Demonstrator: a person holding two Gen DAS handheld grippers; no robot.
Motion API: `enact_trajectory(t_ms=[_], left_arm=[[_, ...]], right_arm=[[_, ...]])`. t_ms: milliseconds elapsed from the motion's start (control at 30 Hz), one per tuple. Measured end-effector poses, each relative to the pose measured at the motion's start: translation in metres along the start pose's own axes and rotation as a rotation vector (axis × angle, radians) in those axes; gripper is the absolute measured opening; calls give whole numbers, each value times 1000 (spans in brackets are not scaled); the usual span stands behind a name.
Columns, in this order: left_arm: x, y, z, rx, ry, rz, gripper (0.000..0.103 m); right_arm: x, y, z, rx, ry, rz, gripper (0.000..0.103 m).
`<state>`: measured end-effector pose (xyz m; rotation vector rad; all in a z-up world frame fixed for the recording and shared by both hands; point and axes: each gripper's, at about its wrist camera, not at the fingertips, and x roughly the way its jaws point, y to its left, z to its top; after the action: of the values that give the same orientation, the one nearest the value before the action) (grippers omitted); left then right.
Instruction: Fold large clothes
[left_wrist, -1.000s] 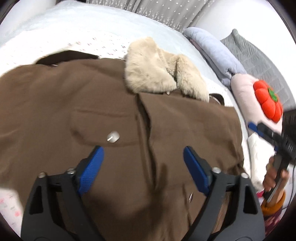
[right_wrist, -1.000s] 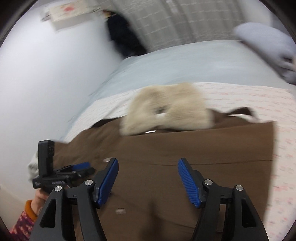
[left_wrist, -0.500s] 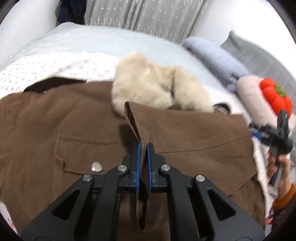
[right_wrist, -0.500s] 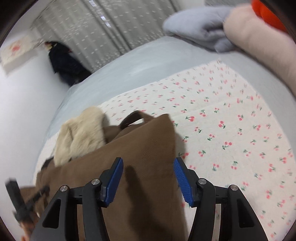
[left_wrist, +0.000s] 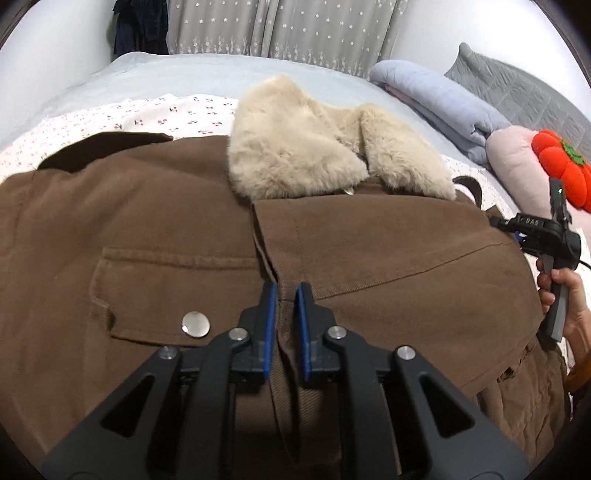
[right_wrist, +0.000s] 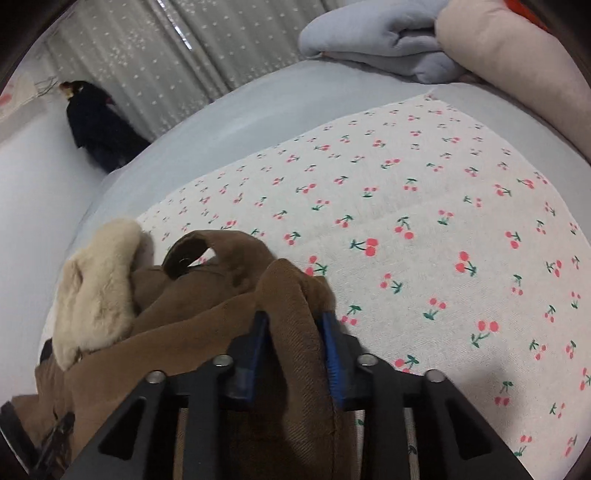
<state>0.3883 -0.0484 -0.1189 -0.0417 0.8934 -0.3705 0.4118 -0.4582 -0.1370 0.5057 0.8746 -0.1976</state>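
Bed with pale blue-grey sheet (left_wrist: 207, 79) carried everything. A white cherry-print cloth (right_wrist: 424, 221) lay spread on it, ahead and right of the right claw. Brown fur-collared jacket (left_wrist: 147, 229) lay flat on that cloth, under the left claw. Folded lavender blanket (left_wrist: 439, 99) and pale pink cushion (left_wrist: 511, 162) sat far right on the sheet.
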Motion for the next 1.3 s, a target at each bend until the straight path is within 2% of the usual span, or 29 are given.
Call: enact_trajectory(t_ms=[133,300,367,433,500,533,567,633,700,767,833,900,967,1167,1300], left_arm=[[-15,7,0,-7,44,30,47],[-61,-1,-5,12,-51,-26,49],[-63,-12,-9,52,-39,-60,50],[-50,-19,-17,61,15,-57,49],[-27,-18,-27,40,103,-35,49],[-21,-17,-31,36,110,-26,50],[-20,-17,-35,49,80,-14,55],[-20,-20,-37,71,60,7,56],[-24,-21,-34,53,76,21,57],[-35,-15,-31,3,106,35,65],[-48,-7,-30,-29,103,26,72],[-72,8,-32,-59,82,30,78],[-90,21,-36,-79,71,49,83],[-150,84,-60,-206,23,186,86],[-184,132,-75,-307,-29,271,86]], right_arm=[[-36,1,-5,-4,-15,-27,54],[-95,25,-31,-126,-64,-39,57],[-111,39,-51,-186,-68,-43,57],[-121,54,-73,-240,-57,-42,57],[-117,66,-98,-294,-28,-68,57],[-113,63,-102,-305,-14,-88,57],[-98,63,-109,-307,25,-117,57],[-73,59,-116,-278,97,-141,58],[-66,62,-120,-306,77,-177,61],[-72,68,-120,-317,84,-207,62],[-86,73,-120,-308,89,-162,65],[-102,76,-122,-293,83,-93,75],[-121,77,-127,-289,70,-69,81],[-160,93,-153,-337,64,-17,83],[-171,97,-168,-362,59,16,84]])
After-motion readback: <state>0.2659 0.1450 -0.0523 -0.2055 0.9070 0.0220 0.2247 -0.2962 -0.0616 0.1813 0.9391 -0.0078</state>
